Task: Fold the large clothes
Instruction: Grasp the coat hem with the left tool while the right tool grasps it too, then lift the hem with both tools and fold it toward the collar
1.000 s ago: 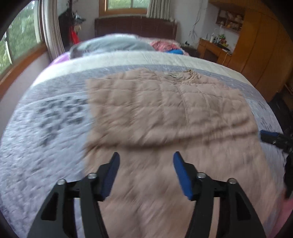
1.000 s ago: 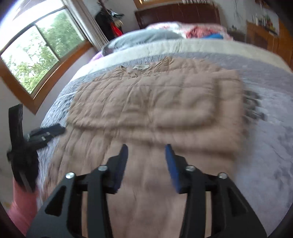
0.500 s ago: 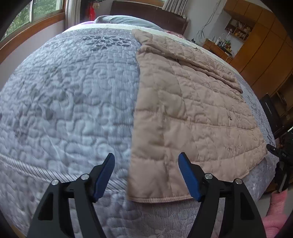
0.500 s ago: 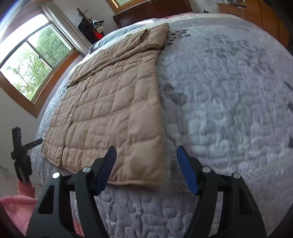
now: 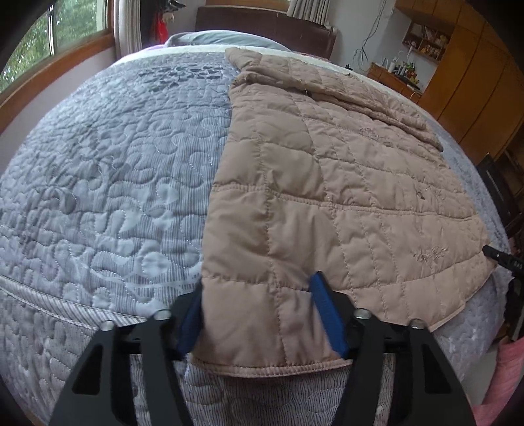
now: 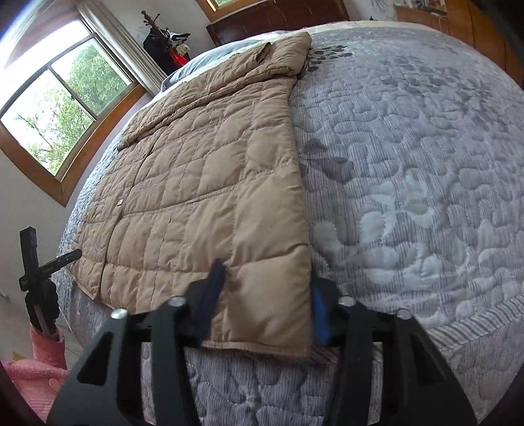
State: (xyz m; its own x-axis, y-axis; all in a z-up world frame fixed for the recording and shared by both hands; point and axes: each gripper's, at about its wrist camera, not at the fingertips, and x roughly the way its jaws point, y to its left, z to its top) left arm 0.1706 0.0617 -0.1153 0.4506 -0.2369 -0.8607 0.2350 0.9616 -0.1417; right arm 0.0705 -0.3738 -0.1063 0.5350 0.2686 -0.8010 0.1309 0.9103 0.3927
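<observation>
A tan quilted jacket (image 5: pixel 327 164) (image 6: pixel 203 164) lies flat on the bed, its hem at the near edge and its sleeves folded in across the top. My left gripper (image 5: pixel 258 314) straddles the hem's left corner. Its jaws are closing and the blue pads dent the fabric between them. At the hem's right corner, my right gripper (image 6: pixel 263 304) is closing the same way, one pad creasing the jacket and the other at its side edge. Each gripper also shows at the rim of the other's view: the right gripper (image 5: pixel 504 259) and the left gripper (image 6: pixel 42 265).
A grey quilted bedspread (image 5: pixel 114 164) (image 6: pixel 409 164) covers the bed on both sides of the jacket. Pillows and a dark headboard (image 5: pixel 262 26) are at the far end. A window (image 6: pixel 59 108) is on one side, wooden wardrobes (image 5: pixel 475 65) on the other. A pink sleeve (image 6: pixel 39 370) shows below the bed edge.
Both grippers came back from over the jacket's middle to the near hem and dropped onto its two corners. Their jaws, wide half a second ago, have narrowed around the fabric.
</observation>
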